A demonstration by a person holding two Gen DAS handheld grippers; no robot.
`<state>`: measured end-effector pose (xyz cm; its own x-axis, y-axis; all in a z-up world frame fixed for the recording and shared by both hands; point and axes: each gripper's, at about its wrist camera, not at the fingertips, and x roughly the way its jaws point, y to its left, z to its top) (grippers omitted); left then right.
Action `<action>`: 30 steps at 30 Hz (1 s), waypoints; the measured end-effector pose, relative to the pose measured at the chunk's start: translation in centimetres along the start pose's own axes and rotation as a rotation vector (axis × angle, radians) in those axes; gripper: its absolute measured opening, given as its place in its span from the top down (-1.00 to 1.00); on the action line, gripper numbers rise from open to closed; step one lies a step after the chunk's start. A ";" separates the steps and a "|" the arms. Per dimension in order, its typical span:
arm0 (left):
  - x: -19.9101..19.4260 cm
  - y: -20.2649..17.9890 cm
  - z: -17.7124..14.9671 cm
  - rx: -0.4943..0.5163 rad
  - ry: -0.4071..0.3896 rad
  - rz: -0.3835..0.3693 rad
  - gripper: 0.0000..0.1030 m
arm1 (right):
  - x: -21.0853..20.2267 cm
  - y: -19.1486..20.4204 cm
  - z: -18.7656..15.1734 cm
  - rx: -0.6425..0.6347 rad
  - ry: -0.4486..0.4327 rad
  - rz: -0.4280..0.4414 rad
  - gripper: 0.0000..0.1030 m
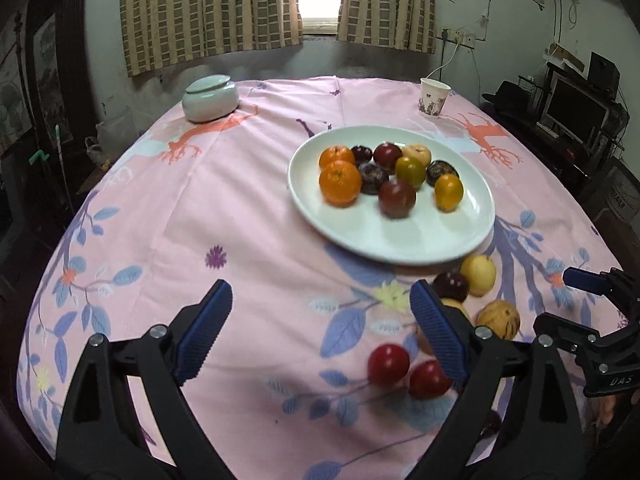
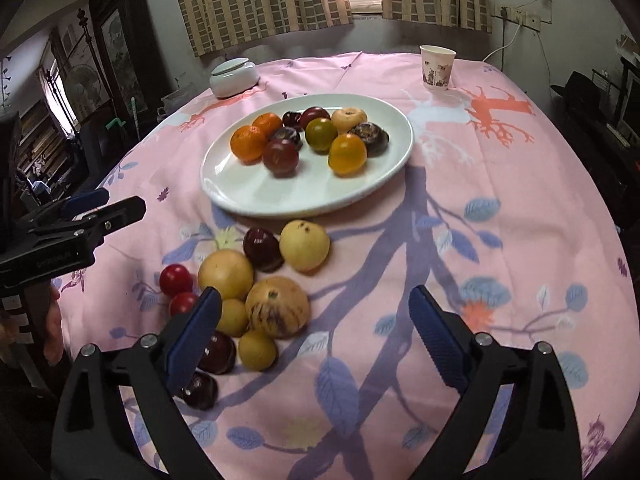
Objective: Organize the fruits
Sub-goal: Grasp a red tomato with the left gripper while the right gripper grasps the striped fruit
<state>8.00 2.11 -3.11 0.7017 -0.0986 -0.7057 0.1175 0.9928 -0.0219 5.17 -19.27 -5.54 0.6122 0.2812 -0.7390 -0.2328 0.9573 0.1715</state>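
A white plate [image 1: 420,236] [image 2: 280,196] holds several fruits: oranges [image 1: 340,182], dark plums [image 1: 397,198] and yellow-green citrus [image 2: 347,154]. In front of it, loose fruit lies on the pink cloth: a yellow pear [image 2: 304,246], a dark plum [image 2: 262,250], a striped melon-like fruit [image 2: 278,306] and two red fruits [image 1: 388,363]. My left gripper [image 1: 320,292] is open over bare cloth, left of this pile. My right gripper [image 2: 316,296] is open too, with nothing between its fingers. Its left finger covers part of the pile.
A pale lidded jar [image 1: 210,98] stands at the far left of the round table. A paper cup [image 1: 434,98] stands at the far right. Curtains and a window lie behind. Shelves and a monitor [image 1: 576,110] stand to the right.
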 end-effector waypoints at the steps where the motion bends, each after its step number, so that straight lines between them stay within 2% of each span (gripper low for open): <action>1: 0.0 0.3 -0.8 -0.017 0.017 -0.012 -0.79 | 0.2 0.4 -0.6 0.004 0.005 0.003 -0.84; 5: 0.4 1.2 -2.7 -0.023 0.074 -0.013 -0.79 | 1.4 0.9 -1.2 0.029 0.021 0.032 -0.82; 8: 0.2 1.7 -3.4 -0.021 0.082 -0.005 -0.79 | 1.9 1.0 -0.9 0.043 0.017 0.056 -0.38; 10: 0.2 2.0 -3.7 -0.031 0.083 -0.008 -0.79 | 2.5 1.0 -0.7 0.051 0.031 0.063 -0.26; 11: 0.2 2.2 -3.8 -0.037 0.084 -0.010 -0.79 | 2.9 1.1 -0.7 0.054 0.039 0.063 -0.08; 15: 0.1 2.7 -4.0 -0.050 0.083 -0.017 -0.79 | 3.6 0.9 -0.6 0.071 0.047 0.086 0.11; 20: 0.3 1.7 -4.1 -0.013 0.099 -0.033 -0.79 | 4.4 0.2 -0.3 0.131 0.059 0.142 0.17; 26: 1.1 0.5 -4.1 0.008 0.132 -0.048 -0.79 | 1.9 0.8 -0.9 0.086 0.017 0.119 0.18; 30: 2.0 -0.3 -4.0 0.036 0.149 -0.010 -0.79 | 0.7 0.3 -1.4 0.096 0.012 0.132 0.18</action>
<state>6.49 1.87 -7.35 0.5884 -0.0944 -0.8030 0.1509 0.9885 -0.0056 4.43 -18.85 -6.94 0.5719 0.4047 -0.7136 -0.2372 0.9143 0.3284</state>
